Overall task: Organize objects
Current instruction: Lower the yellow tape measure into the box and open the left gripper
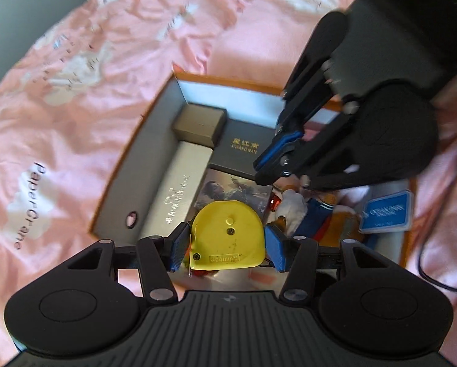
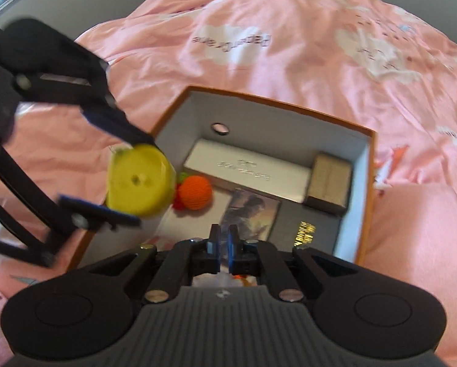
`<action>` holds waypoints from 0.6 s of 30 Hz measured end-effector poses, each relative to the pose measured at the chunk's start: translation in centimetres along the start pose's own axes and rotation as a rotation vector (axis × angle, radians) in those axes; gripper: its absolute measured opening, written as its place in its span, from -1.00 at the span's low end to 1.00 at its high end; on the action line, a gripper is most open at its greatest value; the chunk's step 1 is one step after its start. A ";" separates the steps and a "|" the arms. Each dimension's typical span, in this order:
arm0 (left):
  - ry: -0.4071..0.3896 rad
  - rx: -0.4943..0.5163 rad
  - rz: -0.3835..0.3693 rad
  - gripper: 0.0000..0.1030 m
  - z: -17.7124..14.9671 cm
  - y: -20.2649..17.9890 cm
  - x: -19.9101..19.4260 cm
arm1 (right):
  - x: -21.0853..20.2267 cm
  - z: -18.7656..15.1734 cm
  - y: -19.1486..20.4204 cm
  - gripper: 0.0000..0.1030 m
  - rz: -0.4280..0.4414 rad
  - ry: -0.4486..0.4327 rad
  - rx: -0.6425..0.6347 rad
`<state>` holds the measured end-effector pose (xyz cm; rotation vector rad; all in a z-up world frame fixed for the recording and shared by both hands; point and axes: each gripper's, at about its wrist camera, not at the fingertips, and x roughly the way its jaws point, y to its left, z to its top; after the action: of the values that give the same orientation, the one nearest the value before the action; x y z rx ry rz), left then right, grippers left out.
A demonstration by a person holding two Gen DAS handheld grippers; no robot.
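I am holding a yellow tape measure [image 1: 228,235] in my left gripper [image 1: 226,246]. The blue pads squeeze it from both sides, so the jaws stand quite wide around it. In the left wrist view it sits low in the middle of the frame, over the near end of the open box [image 1: 121,165]. In the right wrist view it hangs at the left, over the box's left edge.

My right gripper [image 2: 224,250] is shut tight, with only a thin gap between the pads. I cannot see anything held in it.

A lot is packed in the box already: a long silver case [image 1: 179,195], a small brown box [image 1: 199,124], a dark box with gold letters [image 1: 243,150], a picture card [image 1: 234,188] and an orange knitted ball [image 2: 195,196]. At the right of the left wrist view there is a blue card [image 1: 385,212] and what may be a small doll, but it is blurry. The tape measure is not yet put down. I think it is one of the last things to go in.

The tape measure is round on top and flat below. It has small screws and some dark specks on its face.
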<state>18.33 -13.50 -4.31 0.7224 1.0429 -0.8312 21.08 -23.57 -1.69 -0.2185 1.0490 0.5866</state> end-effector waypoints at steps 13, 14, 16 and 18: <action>0.205 0.131 -0.060 0.19 1.1 -0.4 6.6 | 0.3 -1.6 -2.1 -0.89 -0.019 -0.033 0.072; 0.215 0.143 -0.060 0.19 1.0 -0.2 6.9 | 0.3 -1.6 -1.9 -0.88 -0.017 -0.034 0.070; 0.240 0.150 -0.071 0.19 0.8 0.2 7.4 | 0.3 -1.8 -1.7 -0.88 -0.013 -0.037 0.067; 0.279 0.090 -0.076 0.19 0.6 0.8 8.1 | 0.3 -1.9 -1.6 -0.87 -0.013 -0.038 0.066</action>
<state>21.48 -15.56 -11.55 0.8981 1.2947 -0.8629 20.64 -25.69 -3.05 -0.1554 1.0276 0.5414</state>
